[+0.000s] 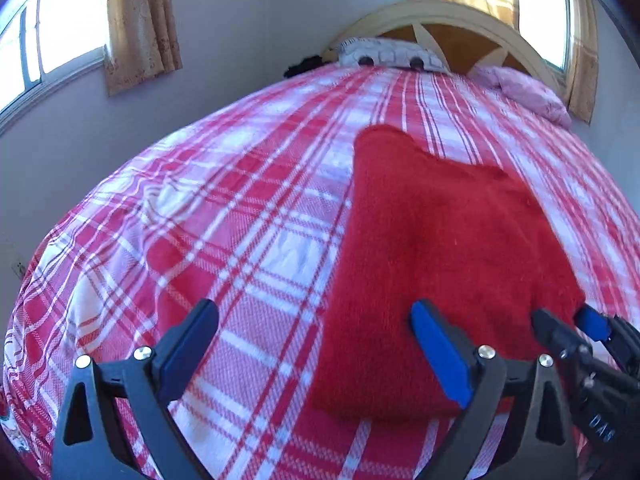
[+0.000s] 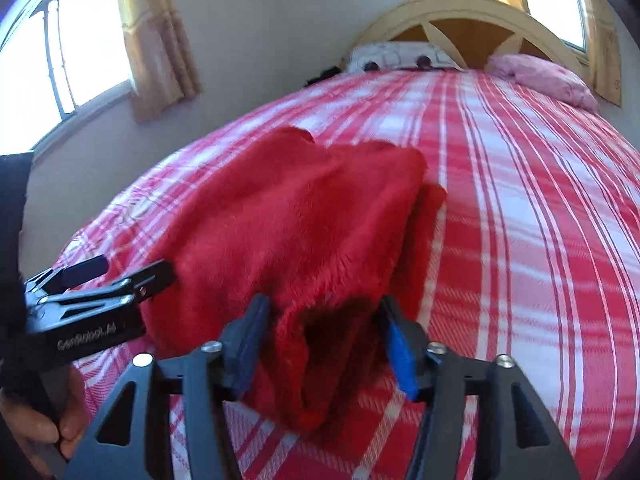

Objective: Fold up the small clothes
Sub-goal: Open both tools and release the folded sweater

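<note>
A fuzzy red garment (image 1: pixel 440 248) lies folded on the red-and-white plaid bedspread (image 1: pixel 248 216). My left gripper (image 1: pixel 316 340) is open and empty above the garment's near left edge; its right finger is over the red cloth, its left over the bedspread. My right gripper (image 2: pixel 326 334) stands open, with the garment's (image 2: pixel 296 224) bunched near corner between its fingers, not pinched. The right gripper shows at the right edge of the left wrist view (image 1: pixel 568 328), and the left gripper at the left of the right wrist view (image 2: pixel 108 272).
The bed has a curved wooden headboard (image 2: pixel 460 12), a patterned pillow (image 2: pixel 400 56) and a pink pillow (image 2: pixel 548 76) at the far end. Curtained windows (image 2: pixel 80 48) and a wall lie left of the bed. Bare bedspread extends on both sides of the garment.
</note>
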`<control>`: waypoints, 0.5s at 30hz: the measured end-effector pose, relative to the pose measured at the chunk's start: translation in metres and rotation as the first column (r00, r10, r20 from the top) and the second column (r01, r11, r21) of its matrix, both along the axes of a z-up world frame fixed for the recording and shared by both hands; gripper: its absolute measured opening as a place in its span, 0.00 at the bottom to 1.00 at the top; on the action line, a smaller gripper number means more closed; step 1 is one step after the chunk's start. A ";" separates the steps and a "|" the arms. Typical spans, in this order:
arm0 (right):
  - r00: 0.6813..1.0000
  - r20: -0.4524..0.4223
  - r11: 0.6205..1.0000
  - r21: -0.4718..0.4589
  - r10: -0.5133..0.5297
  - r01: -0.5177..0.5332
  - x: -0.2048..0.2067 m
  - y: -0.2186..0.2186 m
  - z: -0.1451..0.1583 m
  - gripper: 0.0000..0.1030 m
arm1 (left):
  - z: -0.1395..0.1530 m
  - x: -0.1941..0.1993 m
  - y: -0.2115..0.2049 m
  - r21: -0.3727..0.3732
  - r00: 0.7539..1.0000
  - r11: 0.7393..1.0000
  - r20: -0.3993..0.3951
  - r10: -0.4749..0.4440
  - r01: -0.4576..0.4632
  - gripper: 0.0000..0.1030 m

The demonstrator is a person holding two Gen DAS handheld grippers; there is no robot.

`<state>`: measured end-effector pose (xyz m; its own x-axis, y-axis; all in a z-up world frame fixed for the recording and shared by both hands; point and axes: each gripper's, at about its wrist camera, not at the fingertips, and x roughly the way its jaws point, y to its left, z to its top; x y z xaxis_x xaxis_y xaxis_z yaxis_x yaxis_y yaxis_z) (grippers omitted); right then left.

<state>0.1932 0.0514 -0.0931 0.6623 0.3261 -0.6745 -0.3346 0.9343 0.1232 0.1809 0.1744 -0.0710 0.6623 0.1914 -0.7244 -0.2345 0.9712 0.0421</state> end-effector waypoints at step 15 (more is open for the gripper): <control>0.990 -0.128 0.990 0.122 -0.057 0.073 -0.062 -0.030 -0.001 0.65 | 0.008 -0.066 -0.025 -0.004 0.997 0.997 -0.025 -0.075 0.075 0.97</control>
<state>0.1314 0.0215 -0.0943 0.5985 0.3731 -0.7089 -0.2487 0.9277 0.2783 0.1153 0.1490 -0.0634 0.6566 0.1399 -0.7412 -0.1600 0.9861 0.0444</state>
